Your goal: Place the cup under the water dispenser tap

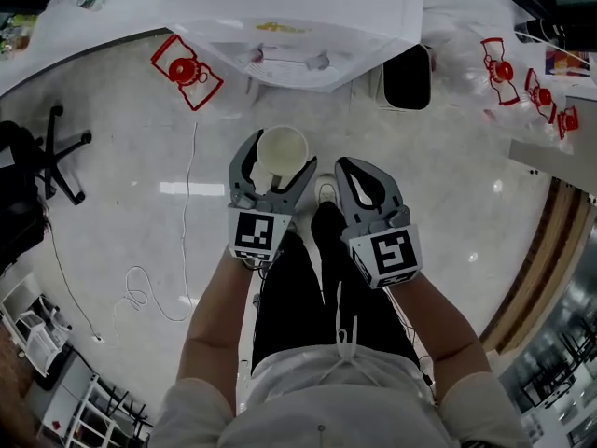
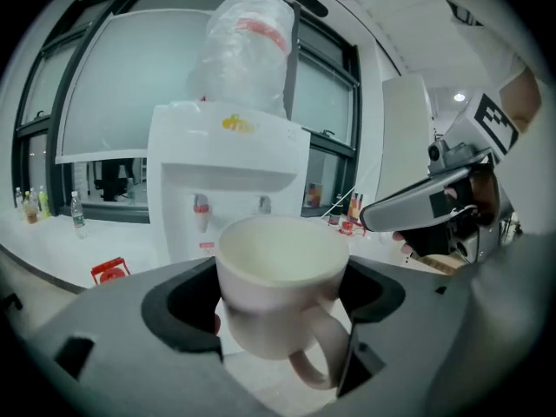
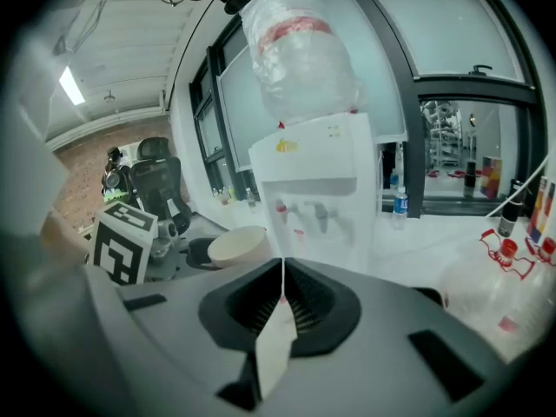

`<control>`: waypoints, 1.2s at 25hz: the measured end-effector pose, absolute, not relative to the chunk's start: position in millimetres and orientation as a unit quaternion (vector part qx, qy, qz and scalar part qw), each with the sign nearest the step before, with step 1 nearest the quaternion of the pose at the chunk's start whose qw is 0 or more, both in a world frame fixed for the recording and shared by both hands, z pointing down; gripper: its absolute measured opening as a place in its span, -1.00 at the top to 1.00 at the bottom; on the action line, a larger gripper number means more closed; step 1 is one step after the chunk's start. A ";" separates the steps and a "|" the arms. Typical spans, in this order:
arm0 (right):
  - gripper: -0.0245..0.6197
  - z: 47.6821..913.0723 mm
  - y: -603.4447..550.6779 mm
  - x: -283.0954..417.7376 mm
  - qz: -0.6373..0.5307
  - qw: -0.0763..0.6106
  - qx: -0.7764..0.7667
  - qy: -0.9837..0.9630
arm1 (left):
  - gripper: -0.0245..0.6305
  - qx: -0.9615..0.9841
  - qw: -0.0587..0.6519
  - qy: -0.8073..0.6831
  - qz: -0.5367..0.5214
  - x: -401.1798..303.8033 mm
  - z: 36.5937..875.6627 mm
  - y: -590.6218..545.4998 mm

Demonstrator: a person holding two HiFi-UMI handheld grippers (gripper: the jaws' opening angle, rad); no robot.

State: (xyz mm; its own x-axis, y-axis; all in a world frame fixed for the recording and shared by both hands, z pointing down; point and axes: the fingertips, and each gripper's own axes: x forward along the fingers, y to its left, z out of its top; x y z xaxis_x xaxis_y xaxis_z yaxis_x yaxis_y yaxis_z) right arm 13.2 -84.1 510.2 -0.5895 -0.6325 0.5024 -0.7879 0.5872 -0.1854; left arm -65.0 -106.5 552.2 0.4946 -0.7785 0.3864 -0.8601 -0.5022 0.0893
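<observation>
1. You are on the carrying step. Your left gripper is clamped on the sides of the cup, which sits upright in the air with its handle toward you.
2. The cup is in front of the water dispenser and apart from it, not yet under a tap.
3. Your right gripper hangs just right of the cup. Its jaws are pressed together with nothing between them.
4. The next move looks like a level push away from you. Line the rim up below one of the two taps, the left tap or the right tap, then set the cup down before letting go.
5. Below you is a pale, glossy floor with a loose cable on the left.
6. An office chair stands far left. A window runs behind the dispenser.
</observation>
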 end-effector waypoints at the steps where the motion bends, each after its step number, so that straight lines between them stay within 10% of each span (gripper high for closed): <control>1: 0.83 521.1 -87.1 13.3 0.198 0.198 0.406 -0.870 | -0.39 0.852 0.137 -0.482 0.151 -64.2 563.9 -111.6; 30: 0.83 646.5 -152.4 52.0 0.186 0.233 0.411 -0.861 | -0.39 0.842 0.095 -0.511 0.144 -35.8 695.8 -253.4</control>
State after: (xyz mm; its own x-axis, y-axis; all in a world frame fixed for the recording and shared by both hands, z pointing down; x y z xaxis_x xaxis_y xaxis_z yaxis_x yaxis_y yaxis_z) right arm 52.0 -152.4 646.5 -0.5527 -0.6218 0.5548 -0.7951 0.5929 -0.1276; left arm -35.8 -253.4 695.8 0.4375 -0.8329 0.3389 -0.8874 -0.4608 0.0132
